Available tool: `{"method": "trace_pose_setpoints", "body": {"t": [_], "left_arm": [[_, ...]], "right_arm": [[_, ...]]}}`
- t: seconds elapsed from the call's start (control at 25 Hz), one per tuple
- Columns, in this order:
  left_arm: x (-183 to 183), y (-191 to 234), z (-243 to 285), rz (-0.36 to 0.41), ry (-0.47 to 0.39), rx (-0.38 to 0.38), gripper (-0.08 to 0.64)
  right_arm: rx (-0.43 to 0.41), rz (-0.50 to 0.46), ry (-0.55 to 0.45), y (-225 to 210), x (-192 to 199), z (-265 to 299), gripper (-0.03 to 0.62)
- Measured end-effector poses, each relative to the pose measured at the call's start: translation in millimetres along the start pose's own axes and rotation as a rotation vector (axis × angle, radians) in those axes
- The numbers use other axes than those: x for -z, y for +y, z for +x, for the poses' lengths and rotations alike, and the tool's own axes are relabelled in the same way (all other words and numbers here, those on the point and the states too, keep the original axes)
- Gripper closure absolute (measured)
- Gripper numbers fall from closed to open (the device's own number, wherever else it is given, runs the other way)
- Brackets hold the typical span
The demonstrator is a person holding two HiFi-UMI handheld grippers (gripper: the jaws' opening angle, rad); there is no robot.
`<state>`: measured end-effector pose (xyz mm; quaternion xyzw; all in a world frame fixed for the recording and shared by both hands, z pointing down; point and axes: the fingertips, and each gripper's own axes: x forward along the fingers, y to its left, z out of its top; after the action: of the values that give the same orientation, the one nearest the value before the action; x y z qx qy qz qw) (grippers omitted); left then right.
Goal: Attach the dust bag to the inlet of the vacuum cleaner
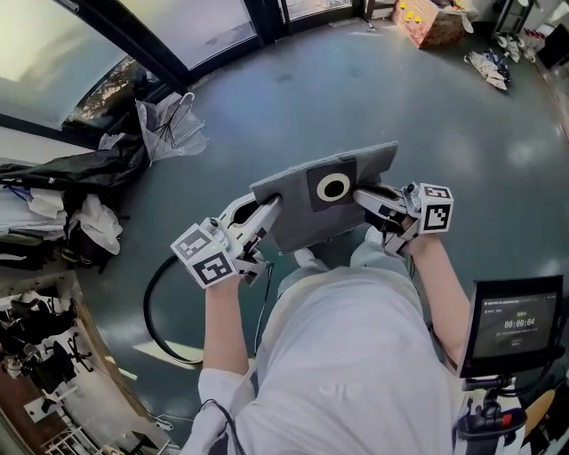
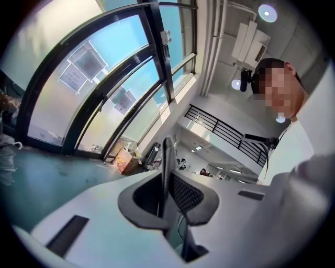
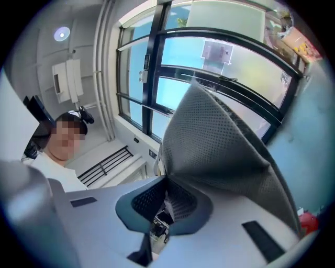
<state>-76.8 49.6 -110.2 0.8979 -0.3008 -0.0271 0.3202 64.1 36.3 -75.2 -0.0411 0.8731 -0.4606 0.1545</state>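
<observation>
I hold a flat grey dust bag (image 1: 302, 213) level in front of me, above the floor. A dark collar plate with a white-ringed hole (image 1: 334, 187) faces up on it. My left gripper (image 1: 270, 207) is shut on the bag's left edge; in the left gripper view the thin bag edge (image 2: 166, 162) stands upright between the pads of the gripper (image 2: 167, 194). My right gripper (image 1: 361, 195) is shut on the right side; in the right gripper view the mesh-textured fabric (image 3: 225, 146) rises from the gripper (image 3: 166, 198). No vacuum cleaner body can be made out.
A black hose or cable (image 1: 153, 311) loops on the grey floor at lower left. A folded clear umbrella (image 1: 169, 124) and dark bags (image 1: 71, 169) lie by the window at left. A cardboard box (image 1: 428, 21) sits far back. A small screen (image 1: 516, 324) stands at right.
</observation>
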Motion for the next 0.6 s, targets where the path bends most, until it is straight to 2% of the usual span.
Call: {"method": "trace_pose_setpoints", "body": {"t": [0.08, 0.16, 0.2, 0.28, 0.32, 0.44, 0.48, 0.6], "left_arm": [[-10.7, -3.1, 12.4, 0.056, -0.007, -0.030, 0.540], [-19.6, -8.3, 6.5, 0.113, -0.009, -0.037, 0.540], [-22.6, -14.1, 4.4, 0.122, -0.021, -0.011, 0.540], [-23.4, -27.7, 8.6, 0.094, -0.060, 0.060, 0.538], [-21.9, -32.0, 12.9, 0.083, -0.079, 0.072, 0.524], [-24.0, -27.7, 18.7, 0.123, -0.112, -0.012, 0.511], [-25.3, -23.5, 17.0, 0.103, -0.110, -0.035, 0.512], [-20.8, -17.0, 10.2, -0.091, -0.100, 0.003, 0.543]], "right_arm": [[-0.007, -0.006, -0.019, -7.8, -25.4, -18.2, 0.572], [-0.027, -0.017, -0.014, -4.5, -33.6, -10.8, 0.574], [-0.050, -0.013, -0.011, -0.5, -33.8, -3.9, 0.574], [-0.106, 0.006, -0.003, 10.3, -31.4, 8.9, 0.574], [-0.130, 0.012, 0.004, 16.3, -29.0, 14.5, 0.574], [-0.171, -0.004, 0.044, 27.8, -20.0, 31.8, 0.572], [-0.174, -0.012, 0.050, 28.3, -18.4, 35.5, 0.572], [-0.221, 0.012, 0.063, 31.5, -14.1, 36.0, 0.571]]}}
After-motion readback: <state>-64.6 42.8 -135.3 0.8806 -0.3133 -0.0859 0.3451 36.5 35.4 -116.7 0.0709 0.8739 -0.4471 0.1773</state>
